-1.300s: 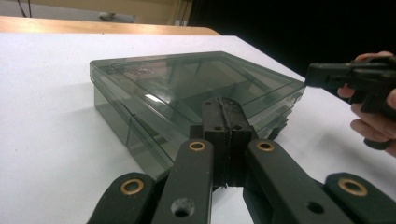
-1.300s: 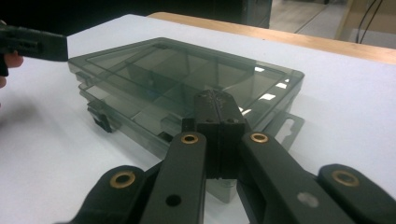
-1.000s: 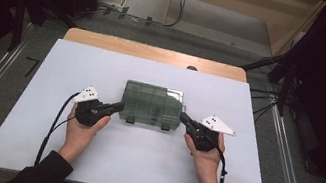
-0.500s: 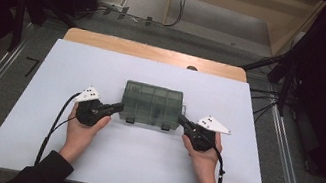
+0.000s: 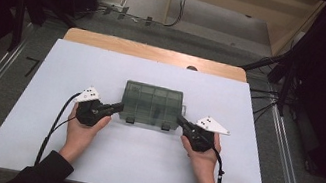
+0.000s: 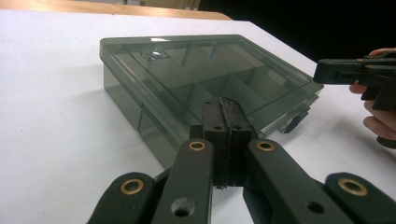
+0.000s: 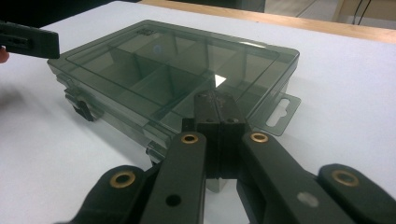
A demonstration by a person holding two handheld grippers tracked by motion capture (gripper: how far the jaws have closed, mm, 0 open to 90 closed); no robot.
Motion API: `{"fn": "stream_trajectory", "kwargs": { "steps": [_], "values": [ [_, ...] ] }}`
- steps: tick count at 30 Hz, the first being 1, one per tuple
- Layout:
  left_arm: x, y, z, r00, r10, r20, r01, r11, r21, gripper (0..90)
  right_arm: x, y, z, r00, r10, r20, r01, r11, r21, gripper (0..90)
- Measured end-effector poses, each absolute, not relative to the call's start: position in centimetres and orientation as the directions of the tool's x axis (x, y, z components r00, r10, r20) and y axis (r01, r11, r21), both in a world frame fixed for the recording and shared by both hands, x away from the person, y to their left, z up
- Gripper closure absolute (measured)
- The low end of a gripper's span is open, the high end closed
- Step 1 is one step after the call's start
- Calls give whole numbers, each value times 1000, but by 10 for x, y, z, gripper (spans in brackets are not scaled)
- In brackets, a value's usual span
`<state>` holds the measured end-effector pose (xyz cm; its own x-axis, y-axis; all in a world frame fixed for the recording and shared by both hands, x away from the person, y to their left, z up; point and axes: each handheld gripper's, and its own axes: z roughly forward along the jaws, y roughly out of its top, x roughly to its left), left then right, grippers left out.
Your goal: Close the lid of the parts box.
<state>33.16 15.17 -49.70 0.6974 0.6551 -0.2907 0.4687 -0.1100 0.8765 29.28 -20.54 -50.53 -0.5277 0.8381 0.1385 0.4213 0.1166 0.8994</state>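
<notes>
From the high view, the smoky plastic organizer box (image 5: 152, 105) lies flat near the middle of the white surface (image 5: 35, 114), its lid down and its two latches facing you at 6 o'clock. Your left tool (image 5: 117, 108) sits at the box's 8 o'clock corner and your right tool (image 5: 181, 121) at its 4 o'clock corner, tips right at the box edge; from here you cannot tell whether they touch it. A cable (image 5: 55, 123) trails from the left tool back toward your sleeve. Past the surface at 12 o'clock runs a wooden edge (image 5: 157, 54), and nothing lies between the tools and the box.

In the left gripper view, your left tool (image 6: 224, 103) has its jaws pressed together with nothing between them, the tips just at the near corner of the box (image 6: 196, 79). This view shows the divided compartments under the clear lid, and your right tool (image 6: 338, 71) at 3 o'clock, held by your fingers (image 6: 379, 121).

In the right gripper view, your right tool (image 7: 215, 99) is likewise closed on nothing, tips at the box (image 7: 163, 70) edge. Here you see a hang tab (image 7: 282, 111) sticking out of the box at 3 o'clock, and one dark latch (image 7: 84, 109) at 9 o'clock. The left tool's tip (image 7: 29, 43) enters at 10 o'clock.
</notes>
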Motion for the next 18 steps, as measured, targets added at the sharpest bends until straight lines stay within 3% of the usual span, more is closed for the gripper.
{"fn": "stream_trajectory", "kwargs": {
  "steps": [18],
  "values": [
    [331, 149, -500, 692, 663, -285, 477, -124, 870, 896, 292, -202, -512, -526, 836, 154, 430, 106, 897, 876]
  ]
}}
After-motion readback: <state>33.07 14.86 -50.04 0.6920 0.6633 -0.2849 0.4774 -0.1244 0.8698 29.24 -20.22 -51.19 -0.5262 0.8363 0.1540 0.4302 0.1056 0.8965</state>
